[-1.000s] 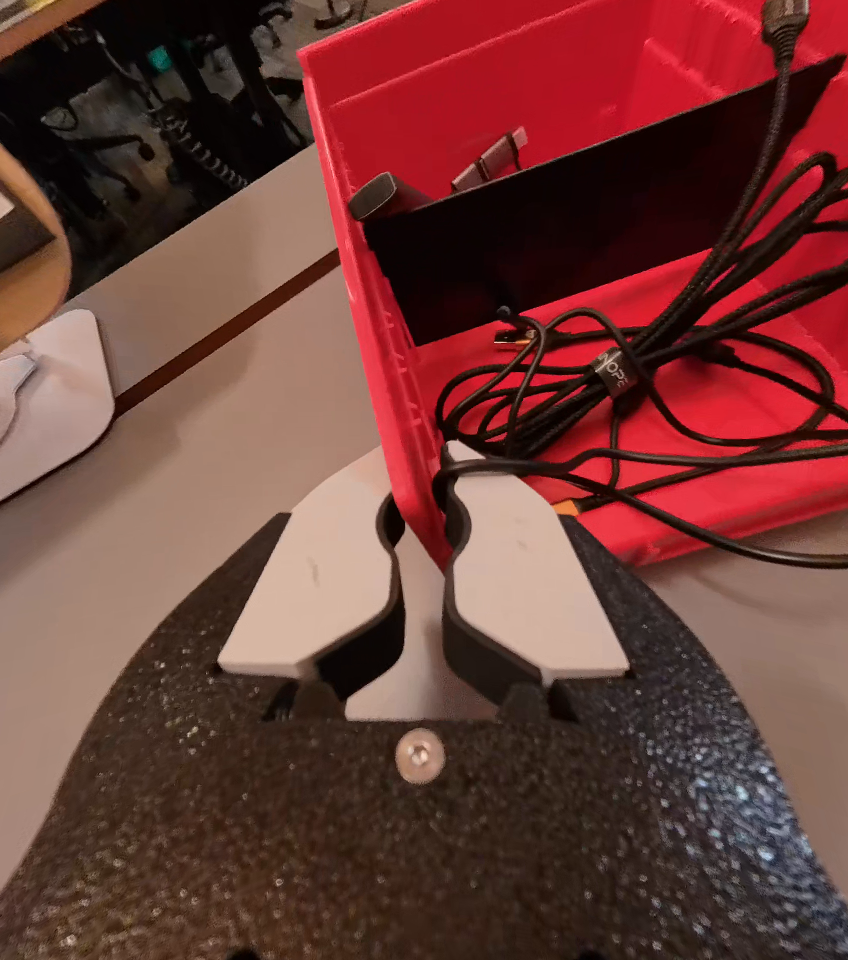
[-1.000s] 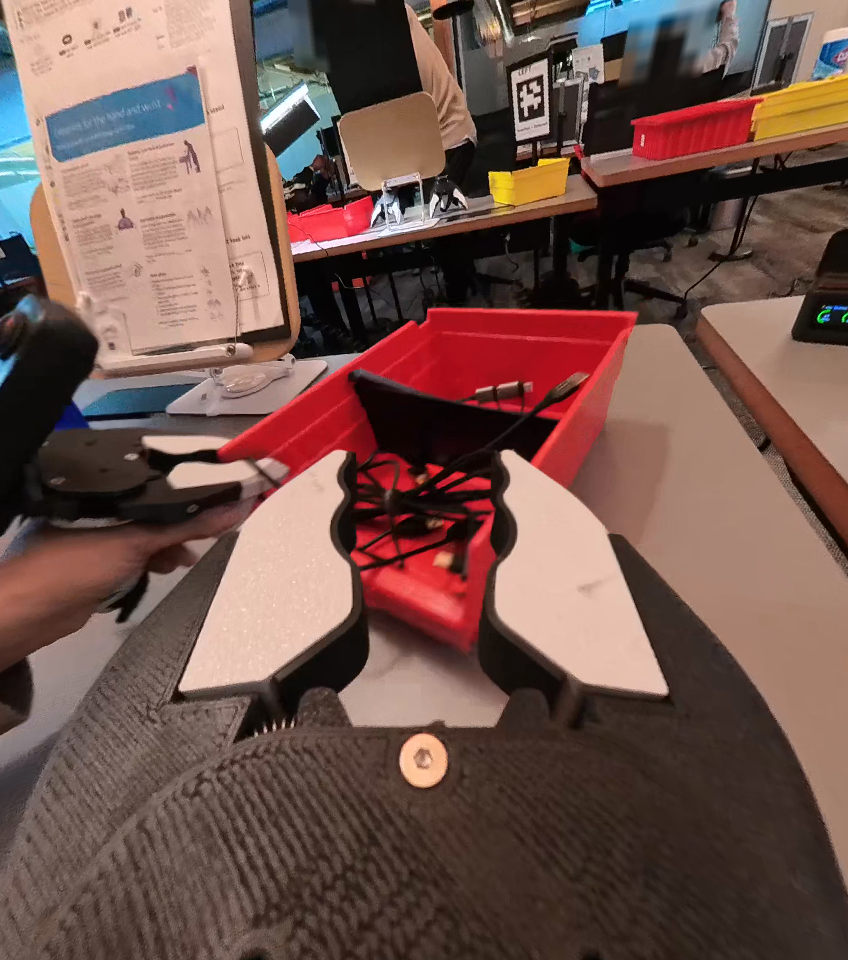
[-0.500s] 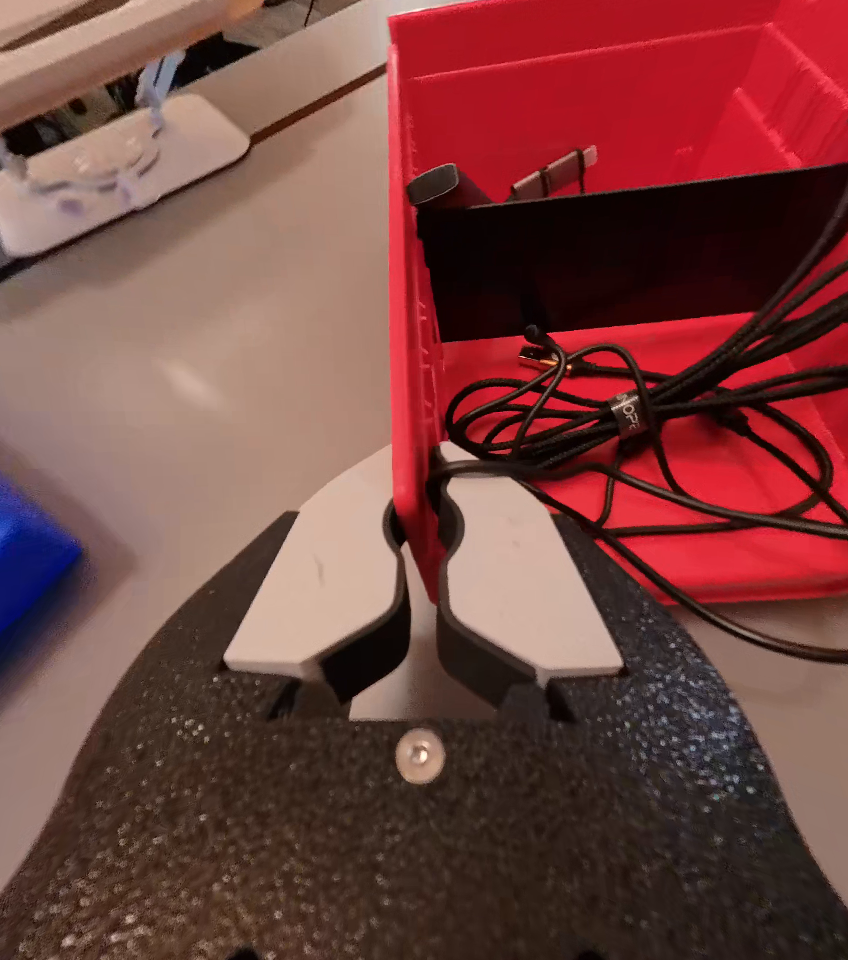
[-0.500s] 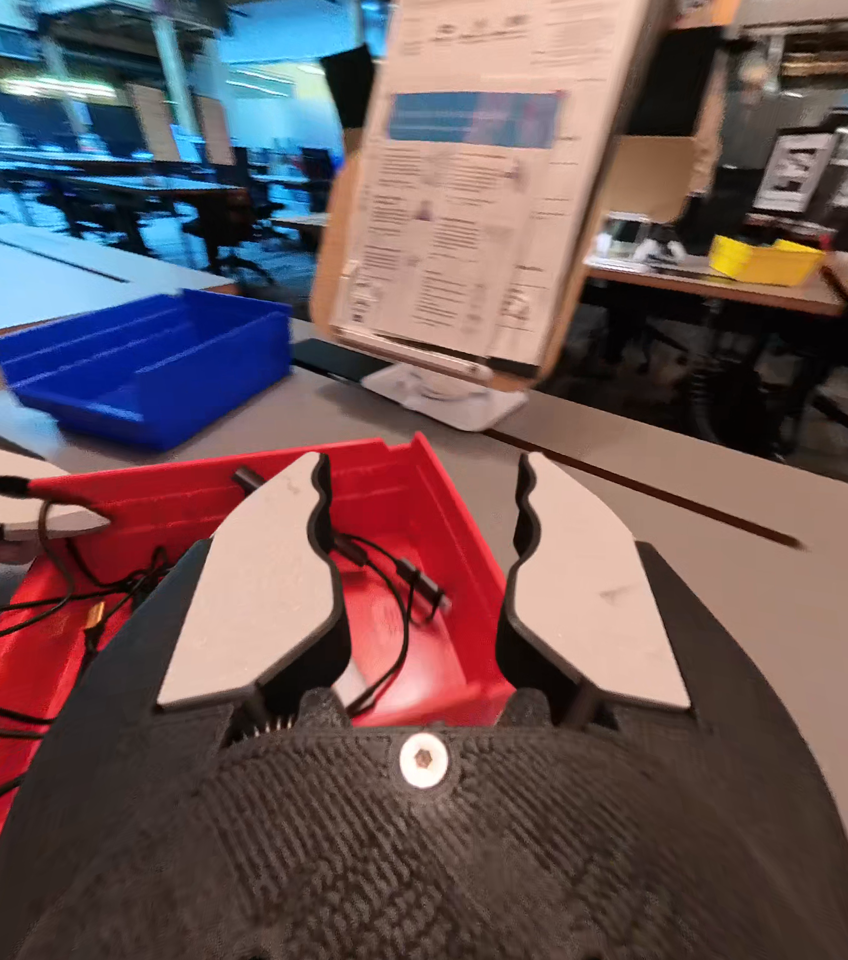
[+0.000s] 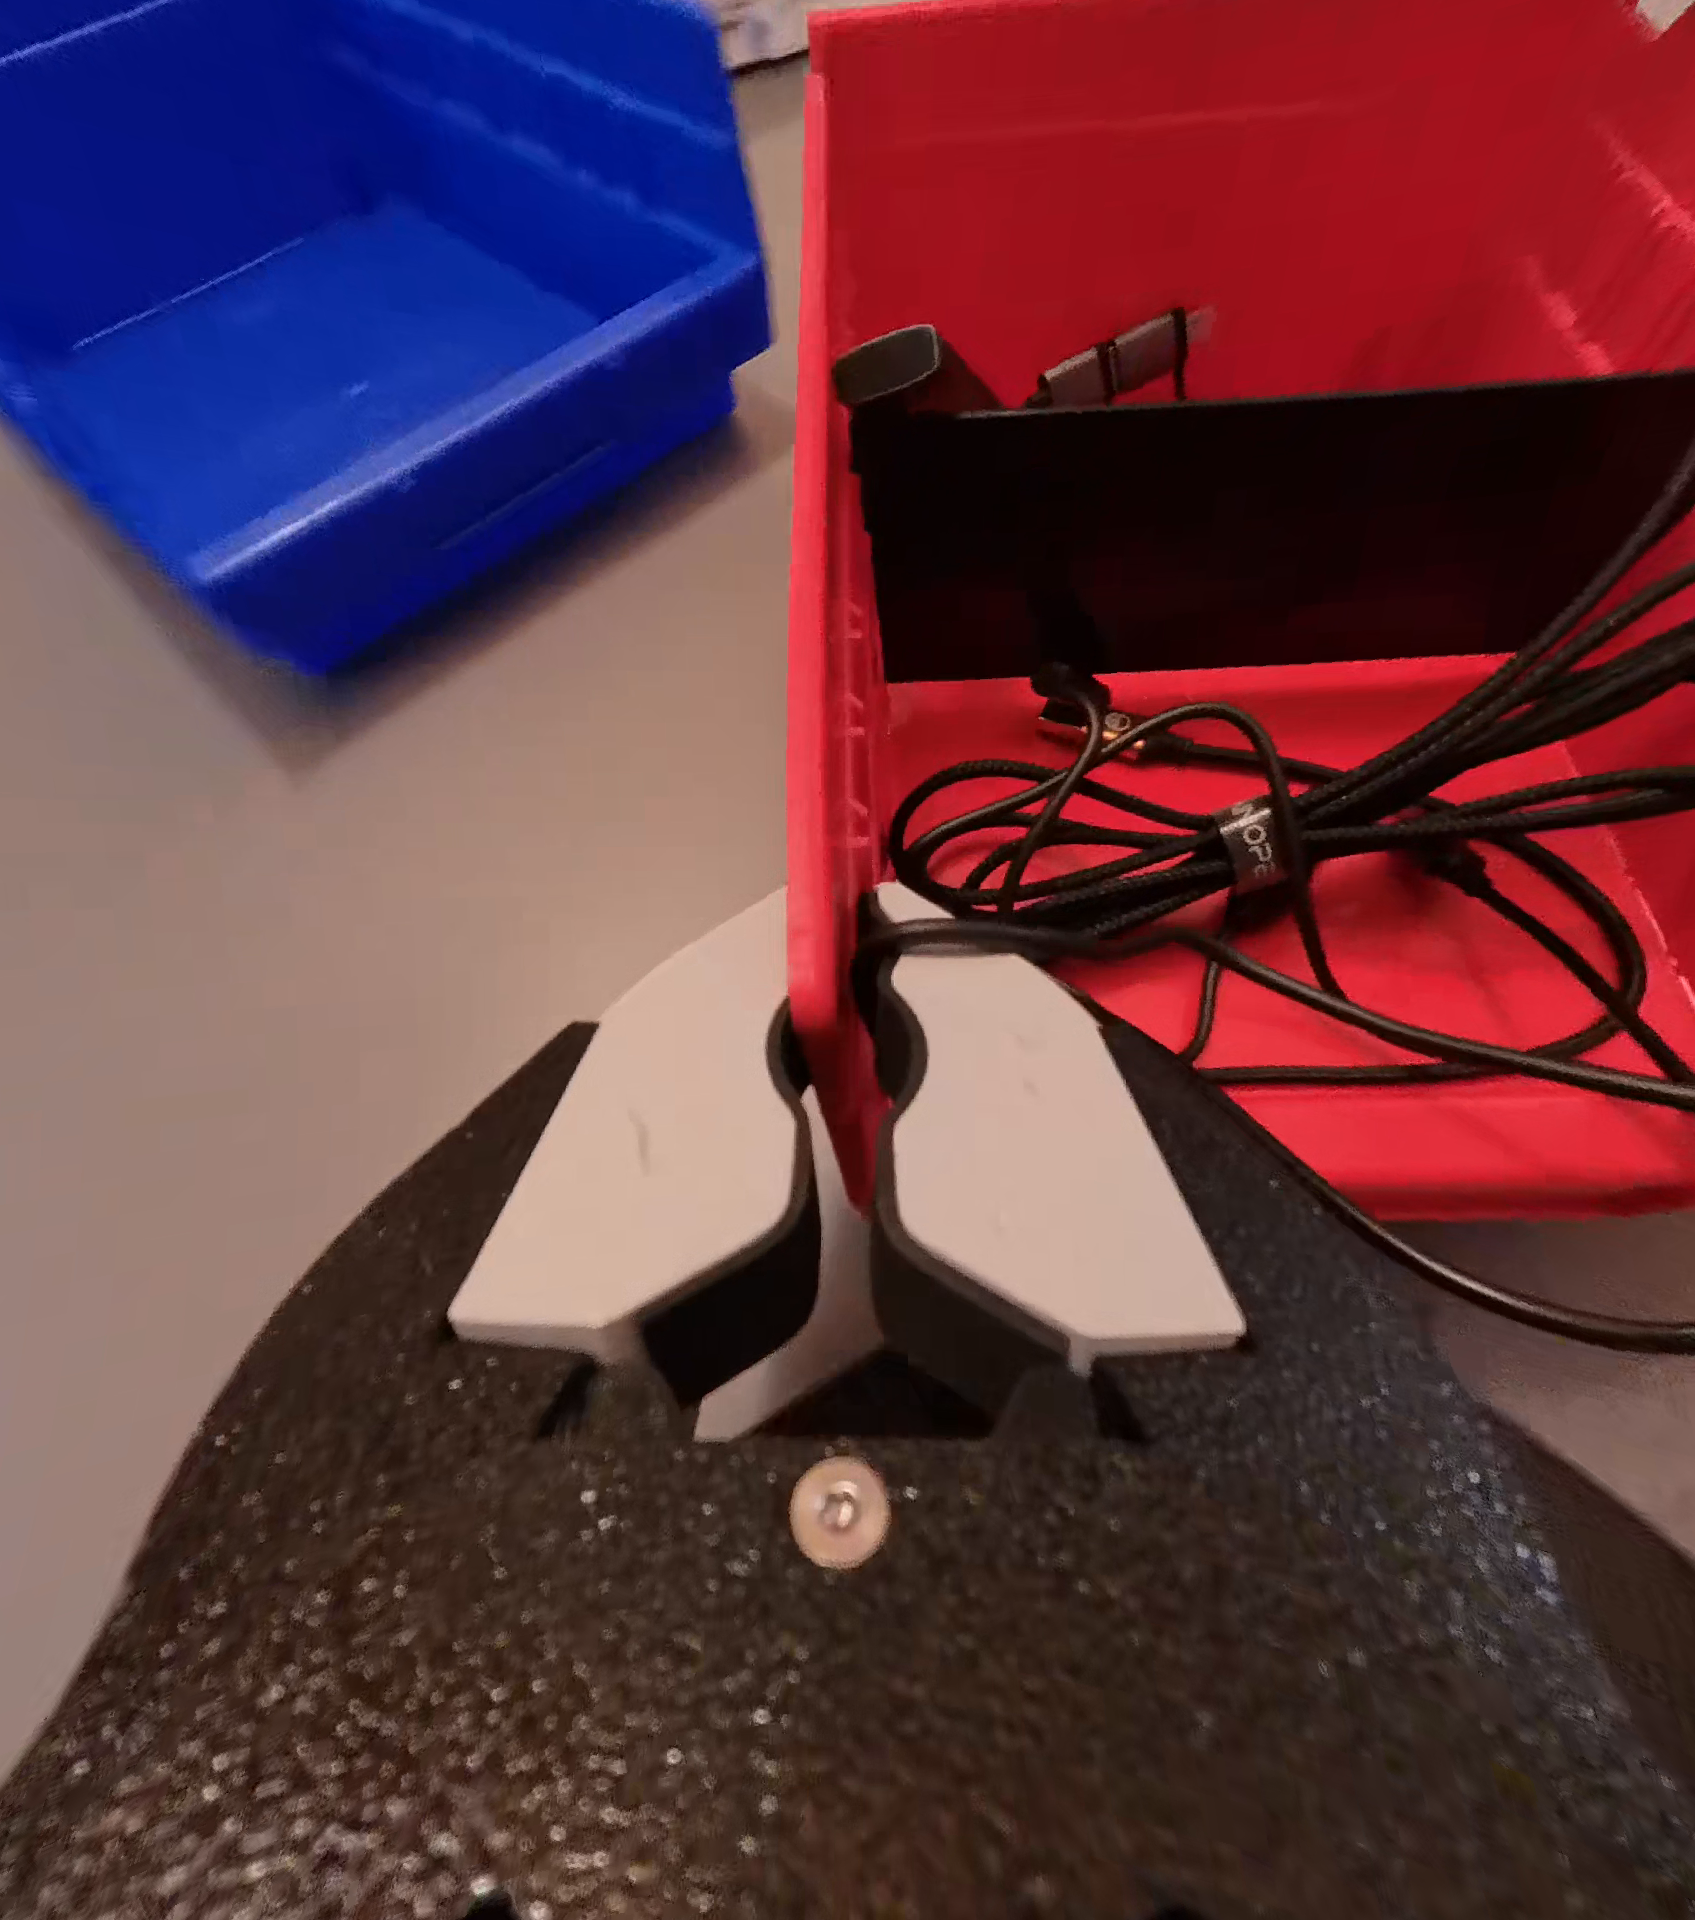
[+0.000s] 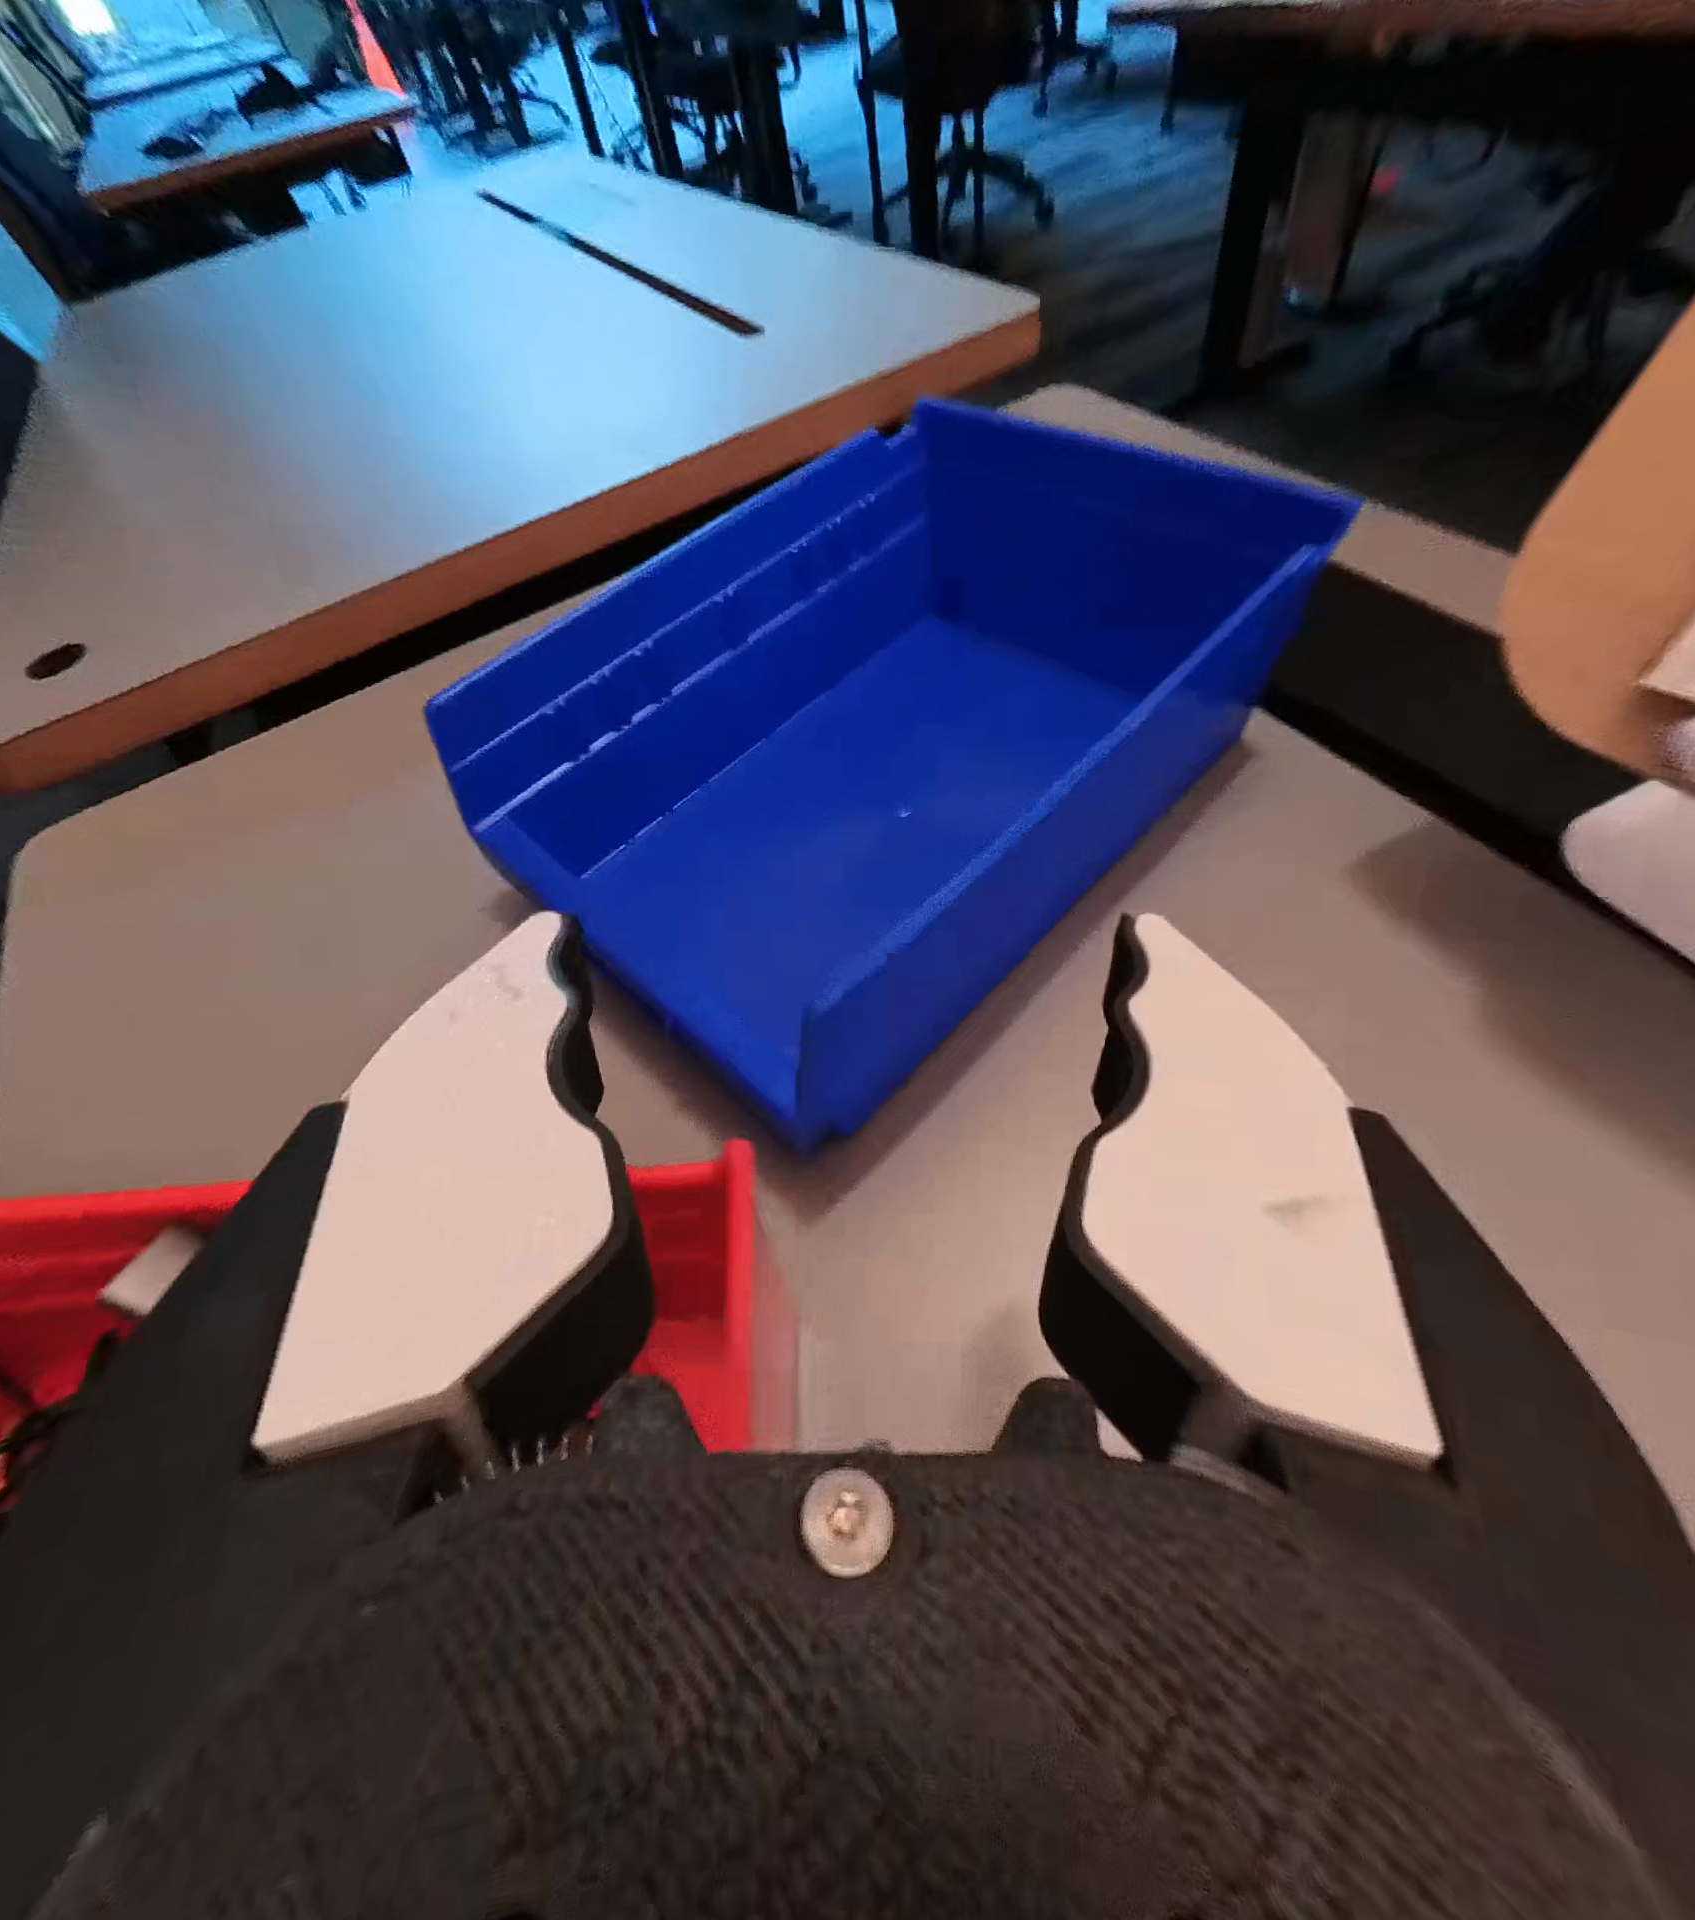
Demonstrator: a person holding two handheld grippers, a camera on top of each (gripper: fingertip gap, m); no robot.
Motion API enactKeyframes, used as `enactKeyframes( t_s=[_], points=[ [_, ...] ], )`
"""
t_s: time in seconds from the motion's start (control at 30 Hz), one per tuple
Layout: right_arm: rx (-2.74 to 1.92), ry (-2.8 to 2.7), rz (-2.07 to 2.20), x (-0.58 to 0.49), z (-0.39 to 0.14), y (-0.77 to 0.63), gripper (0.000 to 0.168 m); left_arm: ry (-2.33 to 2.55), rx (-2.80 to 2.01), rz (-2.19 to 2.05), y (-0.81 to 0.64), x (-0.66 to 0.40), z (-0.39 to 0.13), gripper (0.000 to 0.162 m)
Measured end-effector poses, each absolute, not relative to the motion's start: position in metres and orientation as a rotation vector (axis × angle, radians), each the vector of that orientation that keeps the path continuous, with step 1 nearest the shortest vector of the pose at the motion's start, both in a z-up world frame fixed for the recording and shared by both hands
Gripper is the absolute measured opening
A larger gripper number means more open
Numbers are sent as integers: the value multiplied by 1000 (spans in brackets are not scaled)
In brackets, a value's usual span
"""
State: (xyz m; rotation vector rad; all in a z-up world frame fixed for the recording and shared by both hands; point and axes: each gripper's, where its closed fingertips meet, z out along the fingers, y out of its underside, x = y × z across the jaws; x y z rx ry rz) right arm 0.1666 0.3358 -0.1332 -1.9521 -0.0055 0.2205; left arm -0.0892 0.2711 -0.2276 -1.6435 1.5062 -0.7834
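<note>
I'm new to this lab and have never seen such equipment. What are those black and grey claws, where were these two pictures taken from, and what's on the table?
They are two hand-held grippers, each carrying a camera that looks forward along its two grey fingers. In the left wrist view, the left gripper is shut on the side wall of a red plastic bin. The bin holds a tangle of black cables in front of a black divider panel, with one cable trailing out onto the grey table. In the right wrist view, the right gripper is open and holds nothing; it points toward a blue plastic bin with nothing visible inside.
</note>
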Motion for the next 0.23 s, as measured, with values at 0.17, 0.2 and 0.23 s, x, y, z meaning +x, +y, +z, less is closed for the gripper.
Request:
enactKeyframes(
  t_s=[0.17, 0.2, 0.23],
  points=[
    [-2112, 65, 89, 169, -176, 390, 91, 1434, -1763, -643, 302, -157, -229, 5],
    [-2139, 65, 96, 167, -185, 397, 83, 1411, -1797, -628, 307, -171, -230, 4],
    [-2163, 59, 103, 165, -193, 402, 71, 1383, -1832, -613, 312, -185, -230, 5]
  ],
)
